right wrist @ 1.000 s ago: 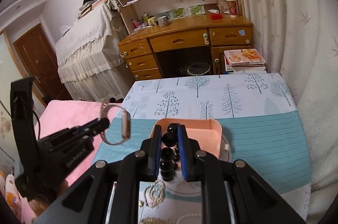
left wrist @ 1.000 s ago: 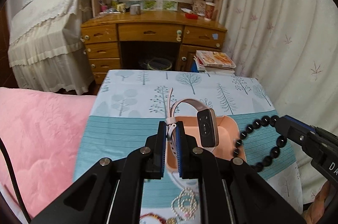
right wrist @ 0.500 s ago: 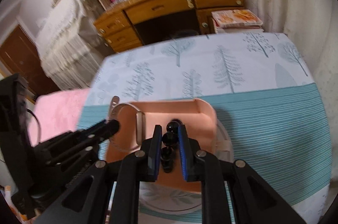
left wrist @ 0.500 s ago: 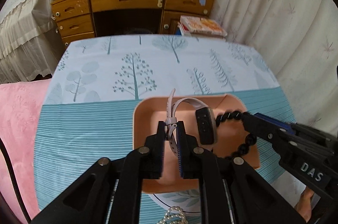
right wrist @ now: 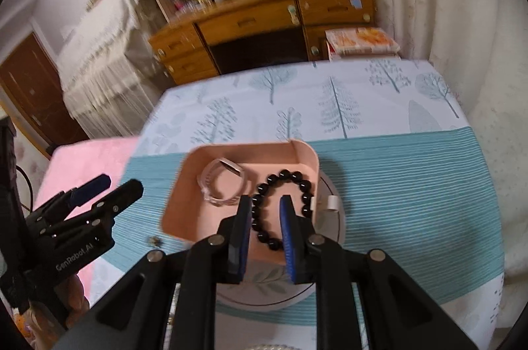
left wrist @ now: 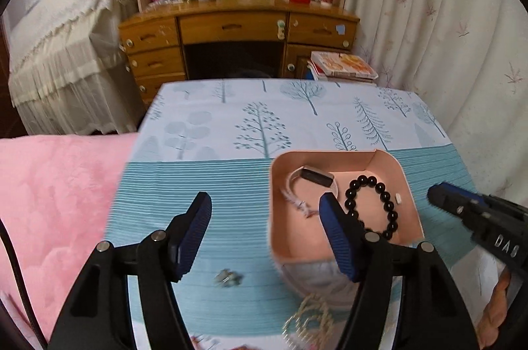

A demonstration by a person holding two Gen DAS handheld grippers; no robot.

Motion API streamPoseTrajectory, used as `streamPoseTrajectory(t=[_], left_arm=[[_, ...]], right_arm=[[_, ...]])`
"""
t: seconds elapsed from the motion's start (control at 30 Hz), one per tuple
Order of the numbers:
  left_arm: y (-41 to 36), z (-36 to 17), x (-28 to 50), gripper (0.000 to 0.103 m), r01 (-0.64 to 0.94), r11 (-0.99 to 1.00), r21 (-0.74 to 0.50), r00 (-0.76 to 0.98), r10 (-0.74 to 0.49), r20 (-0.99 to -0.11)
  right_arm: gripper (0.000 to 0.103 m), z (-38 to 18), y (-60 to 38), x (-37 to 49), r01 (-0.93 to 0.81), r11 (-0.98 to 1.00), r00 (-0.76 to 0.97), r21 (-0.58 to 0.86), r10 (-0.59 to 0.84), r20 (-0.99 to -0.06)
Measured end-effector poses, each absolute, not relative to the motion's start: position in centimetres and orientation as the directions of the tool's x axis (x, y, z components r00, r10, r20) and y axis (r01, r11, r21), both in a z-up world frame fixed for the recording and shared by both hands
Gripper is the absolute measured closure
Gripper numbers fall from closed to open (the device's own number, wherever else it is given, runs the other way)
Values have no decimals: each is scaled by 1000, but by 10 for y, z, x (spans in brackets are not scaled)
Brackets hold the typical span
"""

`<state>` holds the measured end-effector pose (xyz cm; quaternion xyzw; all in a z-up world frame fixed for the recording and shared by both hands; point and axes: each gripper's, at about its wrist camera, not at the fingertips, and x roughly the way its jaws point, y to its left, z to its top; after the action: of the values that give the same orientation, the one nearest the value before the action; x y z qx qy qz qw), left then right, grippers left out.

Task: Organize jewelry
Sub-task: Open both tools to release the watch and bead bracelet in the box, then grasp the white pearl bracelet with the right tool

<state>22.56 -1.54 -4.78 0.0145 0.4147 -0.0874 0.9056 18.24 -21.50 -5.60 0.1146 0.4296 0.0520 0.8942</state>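
A pink tray (left wrist: 409, 185) (right wrist: 175, 211) sits on the table. In it lie a pale-strapped wristband watch (left wrist: 313, 180) (right wrist: 224, 181) on the left and a black bead bracelet (left wrist: 373, 205) (right wrist: 280, 208) on the right. My left gripper (left wrist: 265, 224) is wide open and empty, just left of the tray. My right gripper (right wrist: 265, 228) is open and empty, its fingers a little above the bracelet, not touching it. It also shows in the left wrist view (left wrist: 442, 195), right of the tray.
A small earring-like piece (left wrist: 227, 277) (right wrist: 154, 240) lies on the striped cloth left of the tray. A pearl chain (left wrist: 310, 320) lies near the front edge. The tray rests on a round plate (right wrist: 333, 247). A pink blanket (left wrist: 49, 201) lies to the left.
Both grippers opened and pulled back. The watch left my left gripper and the bead bracelet left my right gripper; both now lie in the pink tray.
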Motion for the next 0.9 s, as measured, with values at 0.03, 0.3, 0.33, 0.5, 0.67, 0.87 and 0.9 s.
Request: streamPoseTrajectory(t=[0.03, 0.3, 0.33, 0.5, 0.67, 0.87, 0.9], left_arm=[[-10, -42, 216, 37, 173, 984, -34, 645, -139, -751], [42, -25, 165, 13, 83, 994, -75, 632, -111, -767], [48, -25, 159, 12, 74, 994, -81, 632, -110, -767], [73, -36, 129, 12, 29, 990, -135, 628, -124, -768], [79, -61, 105, 12, 2, 997, -84, 617, -67, -784], [65, -93, 88, 12, 50, 999, -19, 585, -45, -810], [62, -97, 86, 12, 60, 998, -11, 580, -43, -813]], right_arm=[[86, -52, -214, 176, 3, 969, 645, 246, 186, -741], [71, -42, -203, 126, -8, 973, 597, 231, 190, -779], [69, -42, -203, 126, -8, 973, 597, 231, 190, -779], [69, -37, -195, 95, -45, 975, 614, 217, 199, -764], [69, -44, -189, 66, -46, 983, 626, 176, 166, -762], [69, -83, -197, 55, -7, 989, 550, 149, 129, -825], [69, -89, -200, 53, 6, 988, 533, 153, 126, -837]])
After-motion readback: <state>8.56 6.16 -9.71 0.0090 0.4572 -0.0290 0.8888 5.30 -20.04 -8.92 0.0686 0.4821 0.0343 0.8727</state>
